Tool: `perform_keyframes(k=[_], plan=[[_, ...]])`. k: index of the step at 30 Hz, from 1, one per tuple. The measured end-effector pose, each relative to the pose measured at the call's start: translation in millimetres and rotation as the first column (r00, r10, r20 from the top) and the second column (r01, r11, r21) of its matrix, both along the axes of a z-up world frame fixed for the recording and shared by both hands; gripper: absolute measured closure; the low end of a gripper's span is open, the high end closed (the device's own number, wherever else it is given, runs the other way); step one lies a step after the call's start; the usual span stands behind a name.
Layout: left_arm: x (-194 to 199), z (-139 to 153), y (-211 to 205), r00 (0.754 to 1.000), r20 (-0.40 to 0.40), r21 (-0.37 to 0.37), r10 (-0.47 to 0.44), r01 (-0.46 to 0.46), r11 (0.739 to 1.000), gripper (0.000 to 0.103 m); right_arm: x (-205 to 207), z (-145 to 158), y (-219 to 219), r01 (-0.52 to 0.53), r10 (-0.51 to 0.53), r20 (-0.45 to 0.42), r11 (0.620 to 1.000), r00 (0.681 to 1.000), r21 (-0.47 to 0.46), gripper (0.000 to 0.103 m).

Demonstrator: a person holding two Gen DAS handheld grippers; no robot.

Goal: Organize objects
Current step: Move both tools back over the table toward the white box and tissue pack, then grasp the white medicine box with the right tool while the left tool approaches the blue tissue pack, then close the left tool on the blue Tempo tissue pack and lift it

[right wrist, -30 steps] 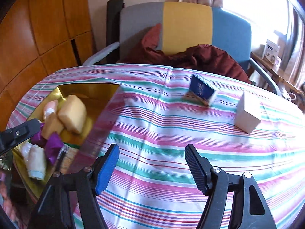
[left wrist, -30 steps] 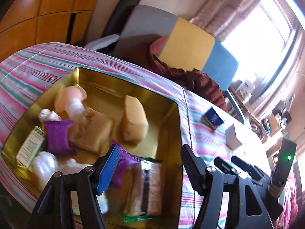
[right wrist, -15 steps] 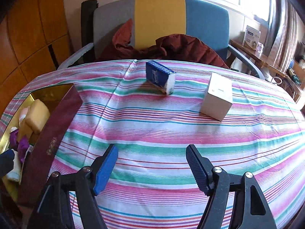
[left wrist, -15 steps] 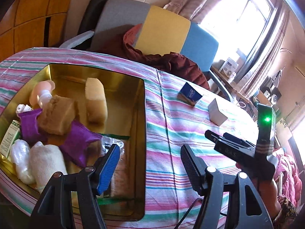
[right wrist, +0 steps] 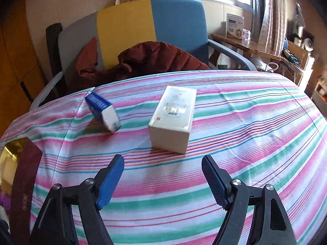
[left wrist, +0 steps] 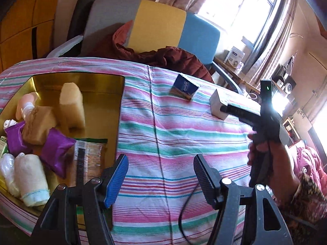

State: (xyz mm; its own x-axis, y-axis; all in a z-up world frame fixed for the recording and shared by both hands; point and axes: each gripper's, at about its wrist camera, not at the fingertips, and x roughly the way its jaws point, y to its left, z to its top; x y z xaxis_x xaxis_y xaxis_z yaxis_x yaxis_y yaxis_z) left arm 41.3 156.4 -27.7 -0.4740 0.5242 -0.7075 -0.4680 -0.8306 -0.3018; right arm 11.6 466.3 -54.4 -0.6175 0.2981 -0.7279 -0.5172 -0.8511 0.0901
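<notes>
The left claw tilts down over the striped bench, its jaws apart with nothing between them, its left finger over the right edge of the gold box of packets. The right claw, gripped by a hand, also tilts down with jaws opening and empty. Ahead of it, apart from its tips, lies the white box; the blue box sits to that one's left, farther off.

Left gripper is hanging with jaws apart, nothing between them. Right gripper is pointing downward, jaws opening, empty; the person's hand is gripping its handle.
</notes>
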Motion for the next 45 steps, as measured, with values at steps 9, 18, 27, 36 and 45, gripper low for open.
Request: perform_keyframes(k=[9, 18, 27, 36, 45], plan=[[6, -2, 19, 0.999, 0.006, -0.042, -0.041, 0.042, 0.998, 0.036, -45, -3, 39, 0.053, -0.055, -0.023, 0.995, 0.998, -0.082, 0.02], [-1, -3, 35, 0.998, 0.011, -0.078, -0.06, 0.061, 0.995, 0.036, -53, -28, 55, 0.06, -0.059, 0.013, 0.996, 0.998, -0.066, 0.051], [-62, 4, 89, 0.997, 0.061, -0.029, -0.05, 0.052, 0.998, 0.036, -22, -29, 55, 0.101, -0.103, -0.064, 0.994, 0.993, -0.038, 0.052], [-153, -14, 174, 0.974, 0.225, 0.0, 0.003, -0.003, 1.0, 0.035, -16, -30, 55, 0.12, -0.122, -0.082, 0.992, 0.989, -0.031, 0.051], [-216, -34, 239, 0.963, 0.255, -0.108, 0.091, -0.065, 0.992, 0.034, -15, -32, 56, 0.121, -0.124, -0.091, 0.992, 0.988, -0.039, 0.051]])
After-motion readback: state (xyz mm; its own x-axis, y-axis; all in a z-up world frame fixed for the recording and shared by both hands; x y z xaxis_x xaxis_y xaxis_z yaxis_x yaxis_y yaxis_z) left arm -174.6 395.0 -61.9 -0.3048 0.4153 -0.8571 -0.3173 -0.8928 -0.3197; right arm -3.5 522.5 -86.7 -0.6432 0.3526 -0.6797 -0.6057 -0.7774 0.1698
